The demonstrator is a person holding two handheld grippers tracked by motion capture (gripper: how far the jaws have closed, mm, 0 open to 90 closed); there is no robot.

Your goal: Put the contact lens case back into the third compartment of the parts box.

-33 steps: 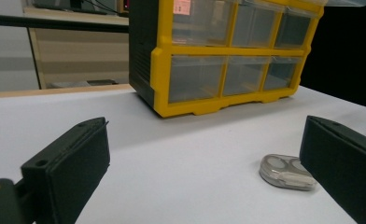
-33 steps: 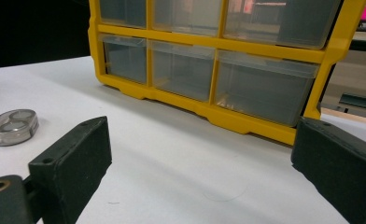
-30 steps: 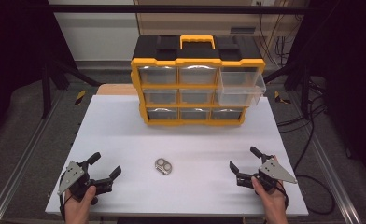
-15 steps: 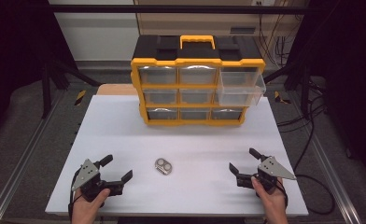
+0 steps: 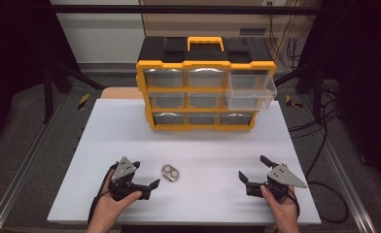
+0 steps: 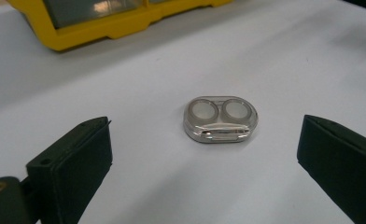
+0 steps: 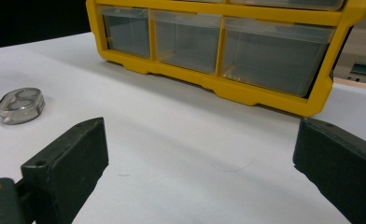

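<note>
A small clear lens case (image 5: 170,173) with two round wells lies on the white table (image 5: 203,141), near the front. My left gripper (image 5: 146,174) stands open just left of it, its jaws aimed at the case. These jaws have just been closing a little, and no pad touches the case. In the left gripper view the case (image 6: 220,120) lies just ahead of the gripper (image 6: 205,140), untouched. My right gripper (image 5: 252,167) rests open at the front right with nothing in it. In the right gripper view the case (image 7: 20,105) lies far left of the gripper (image 7: 200,135).
A yellow and black drawer organiser (image 5: 205,90) stands at the back of the table, with several clear drawers. Its top right drawer (image 5: 251,90) is pulled out. The organiser's bottom row (image 7: 218,46) faces my right gripper. Cables (image 5: 320,126) hang off the table's right side.
My left hand has carried its gripper rightward along the table's front, close up to the lens case. The right gripper and the case have stayed in place.
</note>
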